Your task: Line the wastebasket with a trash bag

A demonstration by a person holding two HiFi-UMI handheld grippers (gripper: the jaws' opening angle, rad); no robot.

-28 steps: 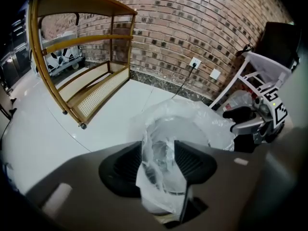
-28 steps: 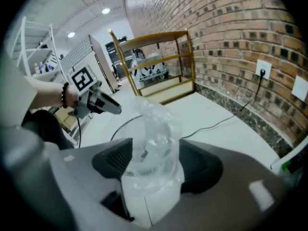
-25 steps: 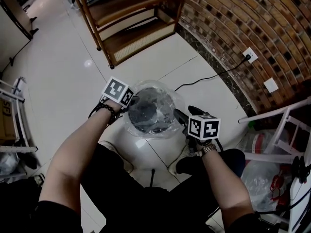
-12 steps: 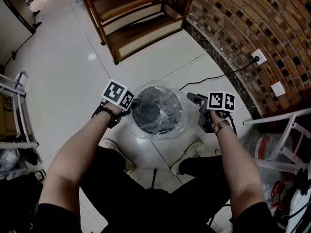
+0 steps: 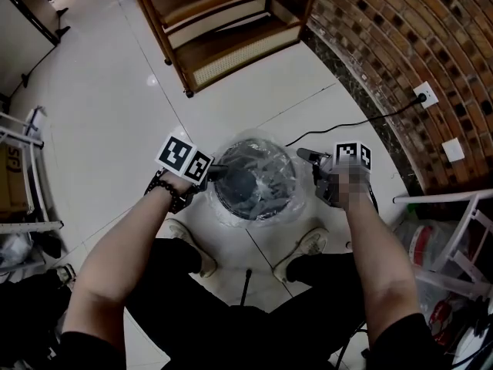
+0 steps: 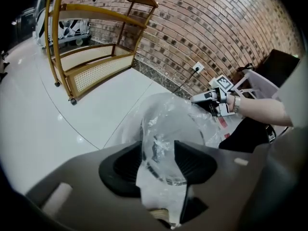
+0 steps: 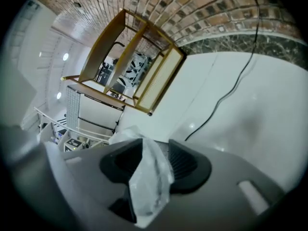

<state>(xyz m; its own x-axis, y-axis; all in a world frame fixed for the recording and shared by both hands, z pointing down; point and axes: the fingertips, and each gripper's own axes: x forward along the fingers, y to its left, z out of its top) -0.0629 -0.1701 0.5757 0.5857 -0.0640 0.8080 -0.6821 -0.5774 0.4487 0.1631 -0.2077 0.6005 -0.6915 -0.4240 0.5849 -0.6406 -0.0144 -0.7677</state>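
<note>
Ok so, left gripper (image 6: 159, 161) first: it's clamped on a bunched fold of the clear, crinkly plastic trash bag (image 5: 286, 200). The film is squeezed right between the two black ribbed pads and trails out below them. Over on the other side, the right gripper (image 7: 155, 163) has its jaws closing. There's a wad of that same film standing in the gap, already touching both pads as far as I can see. Both grippers point downward at an angle, each with its marker cube up top.

The bag itself sits over the dark round wastebasket (image 5: 245, 183), which stands on the glossy white tiled floor (image 5: 100, 122) right between the two grippers. The left one is at its left rim, the right one at its upper right rim. Film covers the mouth and balloons up a bit, and a skirt of it spills out all round the rim down toward the floor. You can see the dark inside of the basket through the plastic.

Further out, the person's light shoes (image 5: 189, 245) are just beside the basket on the near side, one each side of a tile joint. A thin black cable (image 5: 347, 123) runs across the floor from beside the basket to a white wall socket (image 5: 424, 95) on the red brick wall (image 5: 385, 37). Past the basket, well apart from it, a wooden shelf cart with woven panels (image 5: 231, 29) stands on small casters.
</note>
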